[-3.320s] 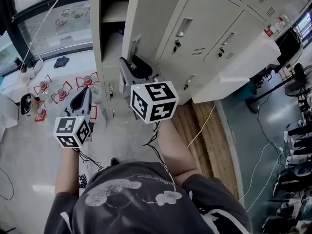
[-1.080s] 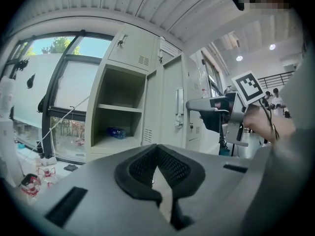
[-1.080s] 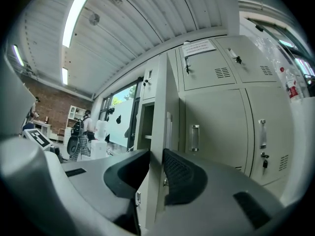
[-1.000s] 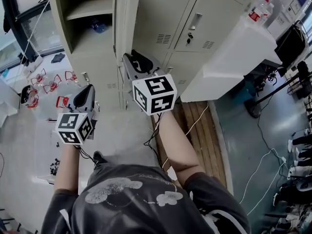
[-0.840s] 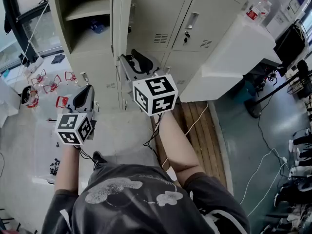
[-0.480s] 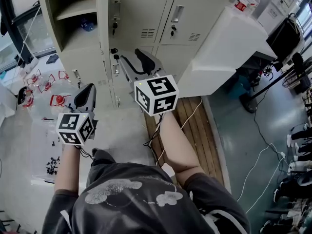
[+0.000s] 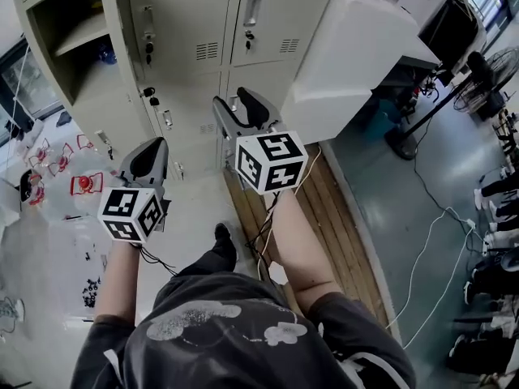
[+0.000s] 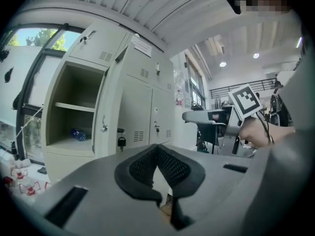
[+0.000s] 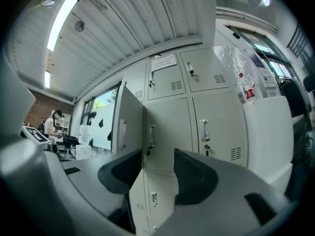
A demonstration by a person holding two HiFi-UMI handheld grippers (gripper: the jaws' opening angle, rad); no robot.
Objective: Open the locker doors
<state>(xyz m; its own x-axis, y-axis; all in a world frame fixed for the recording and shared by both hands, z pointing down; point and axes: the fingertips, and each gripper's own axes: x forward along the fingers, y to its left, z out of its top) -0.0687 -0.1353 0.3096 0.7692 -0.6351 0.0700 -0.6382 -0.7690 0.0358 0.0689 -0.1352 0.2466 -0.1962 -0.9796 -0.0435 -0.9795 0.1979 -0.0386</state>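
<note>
A bank of beige lockers (image 7: 190, 23) fills the top of the head view. One upper door (image 7: 130, 35) stands swung out, edge-on, and shows a shelved compartment with a blue bottle (image 7: 104, 53) inside. My right gripper (image 7: 235, 102) hangs in front of the lower lockers, clear of that door; its jaws are opening with nothing between them. In the right gripper view the gripper (image 9: 157, 154) frames the open door (image 9: 129, 127) and a closed door's handle (image 9: 203, 130). My left gripper (image 7: 150, 148) is lower left, shut and empty (image 8: 157, 147).
A white cabinet (image 7: 357, 47) stands against the lockers' right side. Wooden planks (image 7: 324, 217) and loose cables lie on the floor below it. Several red-and-white items (image 7: 85, 183) sit on the floor at left. The person's foot (image 7: 220, 245) is between the arms.
My right gripper's jaws have spread apart and it has come off the edge of the swung-out door, backing down and right. The left gripper stays shut.
</note>
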